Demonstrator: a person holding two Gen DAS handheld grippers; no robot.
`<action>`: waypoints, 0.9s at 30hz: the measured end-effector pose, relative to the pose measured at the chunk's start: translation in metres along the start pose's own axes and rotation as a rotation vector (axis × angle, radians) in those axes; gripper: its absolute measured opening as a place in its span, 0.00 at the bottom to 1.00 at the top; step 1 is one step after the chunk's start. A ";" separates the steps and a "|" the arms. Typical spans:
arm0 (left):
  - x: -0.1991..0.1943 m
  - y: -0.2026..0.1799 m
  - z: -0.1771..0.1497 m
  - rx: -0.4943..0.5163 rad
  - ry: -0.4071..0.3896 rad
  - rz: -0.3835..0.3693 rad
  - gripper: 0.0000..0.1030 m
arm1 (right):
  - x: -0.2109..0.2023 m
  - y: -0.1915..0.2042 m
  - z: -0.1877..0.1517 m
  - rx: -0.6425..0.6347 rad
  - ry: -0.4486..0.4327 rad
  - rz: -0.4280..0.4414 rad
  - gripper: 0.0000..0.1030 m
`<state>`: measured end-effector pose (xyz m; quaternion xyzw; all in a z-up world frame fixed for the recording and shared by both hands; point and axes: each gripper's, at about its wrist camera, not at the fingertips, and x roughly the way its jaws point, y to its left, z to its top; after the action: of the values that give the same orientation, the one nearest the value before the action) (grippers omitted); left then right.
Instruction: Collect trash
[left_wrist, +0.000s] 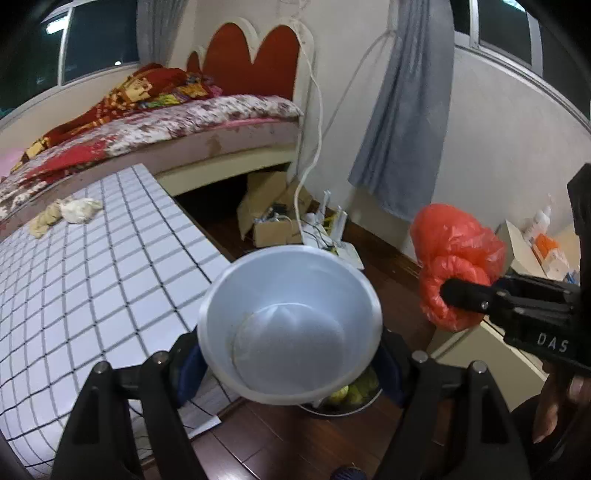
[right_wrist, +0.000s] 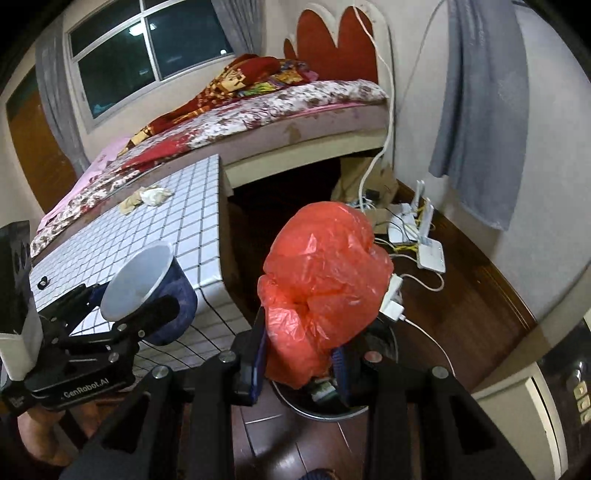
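Observation:
A cup (left_wrist: 290, 325), white inside and dark blue outside, is held tilted with its mouth toward the camera, and my left gripper (left_wrist: 291, 365) is shut on its sides. My right gripper (right_wrist: 299, 362) is shut on a crumpled red plastic bag (right_wrist: 325, 284), which also shows at the right of the left wrist view (left_wrist: 458, 254). Both hover over a round metal bin (right_wrist: 321, 410) on the wooden floor, with yellow-green scraps inside (left_wrist: 351, 391). Crumpled tissues (left_wrist: 70, 214) lie on the white tiled table (left_wrist: 92, 277) to the left.
A bed (right_wrist: 258, 110) stands behind the tiled table. Cardboard boxes (left_wrist: 266, 210), white routers (right_wrist: 424, 240) and cables (right_wrist: 424, 284) crowd the floor by the wall, under a grey curtain (left_wrist: 406, 110). A pale cabinet (right_wrist: 517, 406) is at the right.

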<state>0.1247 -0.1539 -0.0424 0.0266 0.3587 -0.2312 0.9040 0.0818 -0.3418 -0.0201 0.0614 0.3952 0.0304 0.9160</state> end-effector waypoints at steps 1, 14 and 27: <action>0.002 -0.002 -0.002 0.002 0.007 -0.006 0.75 | 0.000 -0.003 -0.002 0.005 0.004 -0.004 0.32; 0.045 -0.026 -0.023 0.022 0.121 -0.066 0.75 | 0.028 -0.045 -0.030 0.037 0.102 -0.014 0.32; 0.091 -0.035 -0.040 0.020 0.218 -0.093 0.75 | 0.080 -0.064 -0.051 0.058 0.228 -0.018 0.32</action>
<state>0.1416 -0.2130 -0.1276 0.0439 0.4534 -0.2721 0.8476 0.0997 -0.3924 -0.1212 0.0805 0.4979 0.0176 0.8633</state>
